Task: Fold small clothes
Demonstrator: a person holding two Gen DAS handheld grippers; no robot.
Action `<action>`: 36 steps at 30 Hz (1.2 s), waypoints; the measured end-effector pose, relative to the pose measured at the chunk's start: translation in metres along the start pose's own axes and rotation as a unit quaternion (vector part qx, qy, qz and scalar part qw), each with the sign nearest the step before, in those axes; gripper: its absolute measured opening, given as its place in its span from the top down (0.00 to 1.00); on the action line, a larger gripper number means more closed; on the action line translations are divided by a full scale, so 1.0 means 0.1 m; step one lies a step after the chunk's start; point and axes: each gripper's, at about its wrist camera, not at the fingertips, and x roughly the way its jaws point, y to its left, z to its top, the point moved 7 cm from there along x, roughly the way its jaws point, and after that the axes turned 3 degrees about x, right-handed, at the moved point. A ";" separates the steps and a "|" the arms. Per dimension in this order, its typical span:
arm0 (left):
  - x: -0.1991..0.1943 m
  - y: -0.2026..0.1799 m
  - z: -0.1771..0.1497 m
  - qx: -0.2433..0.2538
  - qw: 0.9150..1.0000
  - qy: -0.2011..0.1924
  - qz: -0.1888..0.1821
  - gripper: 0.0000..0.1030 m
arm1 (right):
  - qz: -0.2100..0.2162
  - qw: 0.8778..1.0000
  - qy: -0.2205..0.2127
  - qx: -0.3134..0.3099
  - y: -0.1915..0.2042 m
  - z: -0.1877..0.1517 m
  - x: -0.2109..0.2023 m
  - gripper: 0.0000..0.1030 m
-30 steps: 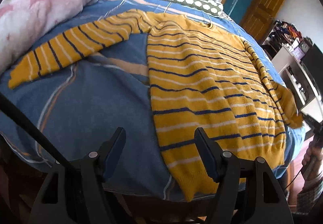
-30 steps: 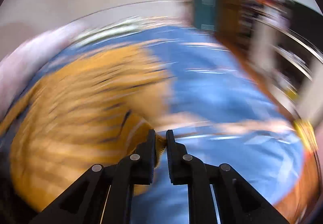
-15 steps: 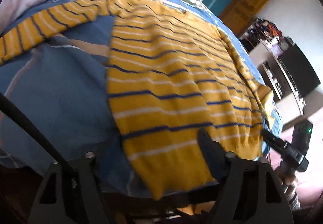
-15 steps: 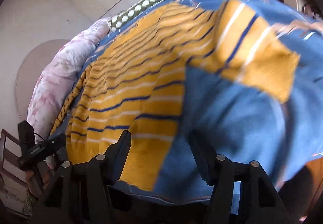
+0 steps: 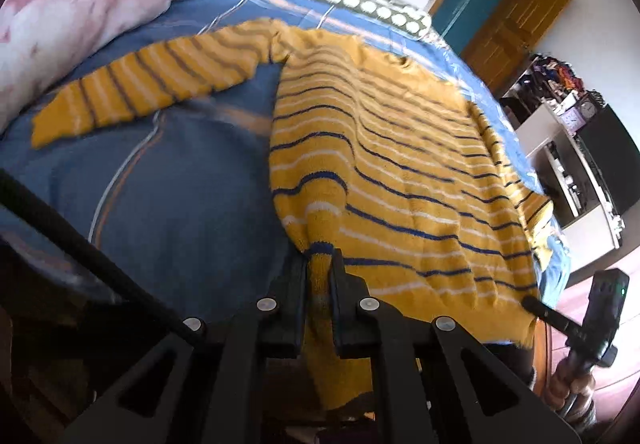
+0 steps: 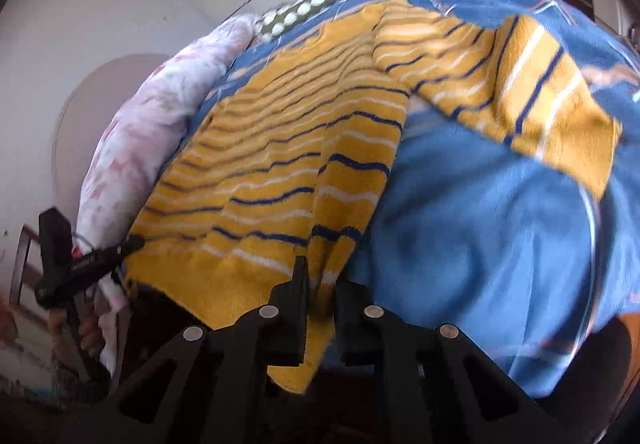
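Observation:
A yellow sweater (image 5: pixel 400 163) with blue and white stripes lies flat on the blue bedsheet (image 5: pixel 160 183), sleeves spread out. In the left wrist view, my left gripper (image 5: pixel 318 264) is shut on the sweater's near left hem corner, which is pulled up into a ridge. In the right wrist view, the sweater (image 6: pixel 280 163) has its near right hem corner between the closing jaws of my right gripper (image 6: pixel 320 276), whose pads press on the knit. One sleeve (image 6: pixel 520 83) lies out to the right there. Each view shows the other gripper at the opposite hem corner.
A pink floral quilt (image 5: pixel 80 3) is piled along the bed's left side. A green dotted pillow (image 5: pixel 368 3) lies at the head. Past the bed's right edge stand shelves and a dark cabinet (image 5: pixel 580 147), with a wooden door (image 5: pixel 500 3) behind.
Both grippers were open at the hem half a second ago and have closed on its two corners. The left corner has risen off the sheet and the fabric has bunched.

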 end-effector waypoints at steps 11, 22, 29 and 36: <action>-0.34 0.15 0.03 0.009 0.997 -0.069 0.031 0.42 | -0.081 0.983 -0.135 0.098 -0.91 0.32 -0.73 0.54; -0.32 -0.04 0.02 0.024 0.997 -0.065 0.016 0.41 | -0.160 0.961 -0.175 0.140 -1.43 0.78 -0.67 0.53; -0.45 -0.04 0.02 0.032 0.996 -0.079 0.025 0.41 | -0.154 0.956 -0.209 0.137 -1.58 0.98 -1.18 0.95; -0.58 0.05 0.10 0.006 0.995 -0.097 0.020 0.40 | -0.250 0.903 -0.287 0.197 -2.31 1.31 -2.33 0.95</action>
